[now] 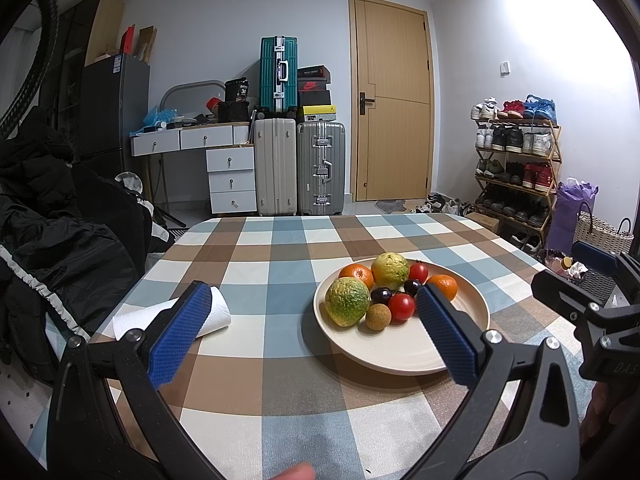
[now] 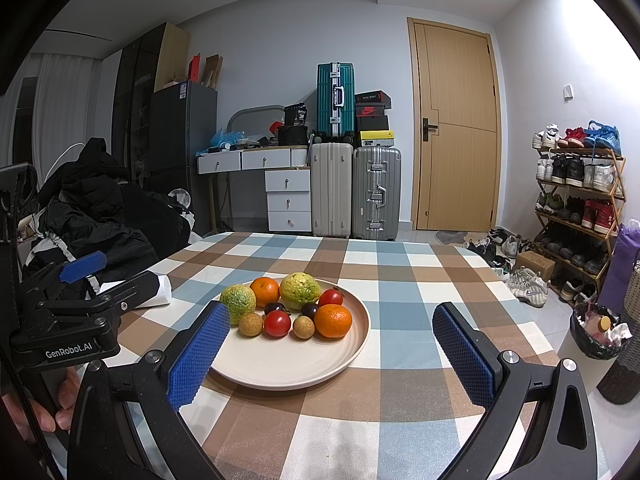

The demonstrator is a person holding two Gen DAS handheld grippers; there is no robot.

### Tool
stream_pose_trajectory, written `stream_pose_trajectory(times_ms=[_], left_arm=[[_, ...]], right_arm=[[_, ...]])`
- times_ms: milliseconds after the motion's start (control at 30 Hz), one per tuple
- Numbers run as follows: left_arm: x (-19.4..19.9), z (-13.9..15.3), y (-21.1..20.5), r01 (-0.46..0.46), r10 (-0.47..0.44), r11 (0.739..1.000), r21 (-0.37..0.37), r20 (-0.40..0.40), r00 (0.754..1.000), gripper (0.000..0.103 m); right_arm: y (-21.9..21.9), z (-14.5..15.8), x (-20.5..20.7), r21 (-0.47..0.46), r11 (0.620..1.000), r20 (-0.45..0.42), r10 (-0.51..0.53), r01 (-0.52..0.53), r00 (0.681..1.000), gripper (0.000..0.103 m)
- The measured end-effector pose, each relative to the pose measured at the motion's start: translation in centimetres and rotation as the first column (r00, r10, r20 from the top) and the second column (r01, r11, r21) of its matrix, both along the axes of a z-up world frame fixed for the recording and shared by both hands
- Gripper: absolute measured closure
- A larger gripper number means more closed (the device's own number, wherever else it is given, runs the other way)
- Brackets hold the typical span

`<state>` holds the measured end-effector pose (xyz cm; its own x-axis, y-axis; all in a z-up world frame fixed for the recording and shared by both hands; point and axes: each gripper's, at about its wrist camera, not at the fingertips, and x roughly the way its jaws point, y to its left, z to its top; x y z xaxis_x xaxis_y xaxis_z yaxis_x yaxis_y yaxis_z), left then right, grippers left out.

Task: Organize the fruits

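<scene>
Hovering wide-open over fruit already gathered on the plate [image 1: 400,356].
Left wrist view: left gripper [image 1: 316,304] is gaping, holding nothing, plate just ahead with green citrus [image 1: 346,300], tomato [image 1: 401,306], oranges; paper roll [image 1: 218,312] lying beside the left finger. Right wrist view: right gripper [image 2: 332,324] is also gaping and empty, fruits [image 2: 288,304] clustering on the plate's far half; could be sorted or awaiting sorting, so any grasp is wanting a soft squeeze.

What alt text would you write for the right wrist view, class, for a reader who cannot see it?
A cream plate of fruit sits on a checked tablecloth, holding two oranges, two green-yellow fruits, two tomatoes, two dark plums and two small brown fruits. The open right gripper frames it from the near side, empty. The left gripper shows at the left edge.
</scene>
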<state>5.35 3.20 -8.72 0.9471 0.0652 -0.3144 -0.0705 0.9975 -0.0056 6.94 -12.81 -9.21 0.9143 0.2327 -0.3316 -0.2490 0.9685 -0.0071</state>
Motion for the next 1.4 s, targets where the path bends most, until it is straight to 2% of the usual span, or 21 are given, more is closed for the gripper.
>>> stream_pose_trajectory(times_ms=[1400], left_arm=[[0.06,-0.09,0.01,0.000,0.000,1.000,-0.001,0.000,1.000,0.001]], right_arm=[[0.08,0.12,-0.21,0.000,1.000,-0.001,0.000,0.000,1.000,0.000]])
